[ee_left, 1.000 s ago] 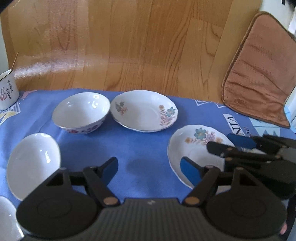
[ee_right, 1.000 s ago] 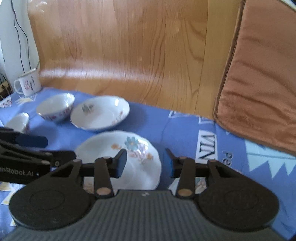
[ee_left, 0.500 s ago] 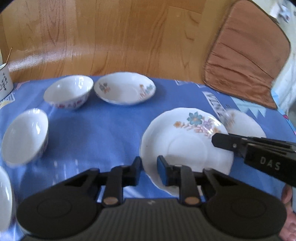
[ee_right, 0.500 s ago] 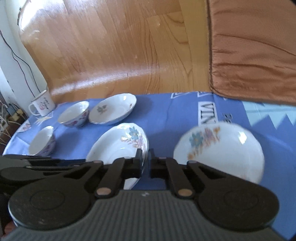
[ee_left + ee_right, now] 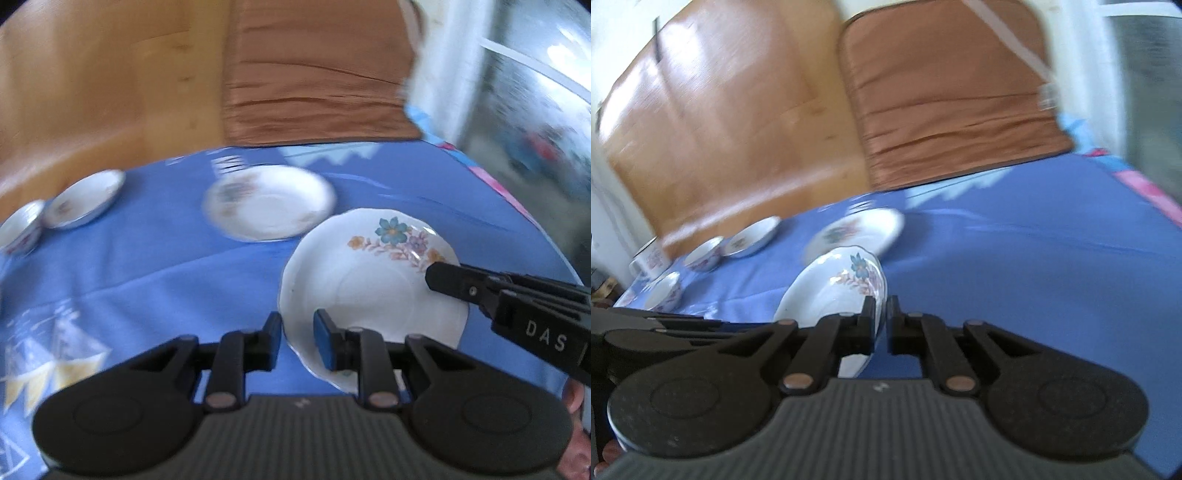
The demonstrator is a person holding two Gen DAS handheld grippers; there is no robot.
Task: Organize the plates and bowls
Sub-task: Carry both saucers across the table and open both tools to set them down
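A white floral plate (image 5: 373,291) hangs in the air between both grippers, above the blue tablecloth (image 5: 147,273). My left gripper (image 5: 297,334) is shut on its near-left rim. My right gripper (image 5: 881,321) is shut on its opposite rim; the plate (image 5: 831,291) looks tilted on edge there. The right gripper also shows in the left wrist view (image 5: 480,291). A second floral plate (image 5: 269,203) lies on the cloth just beyond. A third plate (image 5: 85,199) and a bowl (image 5: 20,229) lie far left.
A brown cushion (image 5: 953,110) leans on the wooden backboard (image 5: 731,125) behind the table. A mug (image 5: 650,260) and two bowls (image 5: 701,254) (image 5: 665,291) stand at the far left. The table's right edge (image 5: 1148,188) is pink.
Both grippers have lifted the floral plate off the cloth and swung it right, near the second plate. The right gripper closed on its rim. The views are blurred by motion.
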